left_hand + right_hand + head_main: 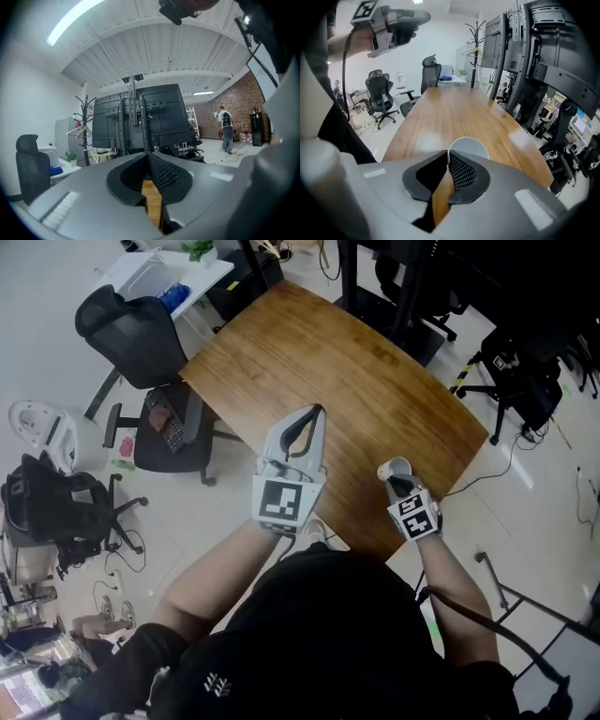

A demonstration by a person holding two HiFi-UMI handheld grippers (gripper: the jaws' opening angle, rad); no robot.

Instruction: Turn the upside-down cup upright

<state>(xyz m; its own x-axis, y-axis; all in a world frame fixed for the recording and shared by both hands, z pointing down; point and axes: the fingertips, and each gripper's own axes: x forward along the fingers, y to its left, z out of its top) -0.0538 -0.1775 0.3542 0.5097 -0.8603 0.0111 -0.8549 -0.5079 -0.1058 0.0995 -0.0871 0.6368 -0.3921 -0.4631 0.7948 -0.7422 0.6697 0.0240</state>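
A small white paper cup (pixel 395 468) sits near the front right edge of the wooden table (pixel 328 362). Its round open end appears to face up, a little tilted. My right gripper (pixel 398 482) points steeply down at it, jaws shut on the cup's near rim. In the right gripper view the cup (pixel 471 144) shows just beyond the closed tips of the right gripper (pixel 448 153). My left gripper (pixel 317 411) hovers level above the table's near side, shut on nothing. The left gripper view shows the left gripper (pixel 146 154) closed, and the cup is hidden there.
Two black office chairs (pixel 131 324) (pixel 173 427) stand left of the table, beside a white desk (pixel 164 277). Black monitor stands (pixel 136 119) rise beyond the far edge. A person (pixel 226 124) stands far off by a brick wall. Cables (pixel 497 470) lie on the floor at the right.
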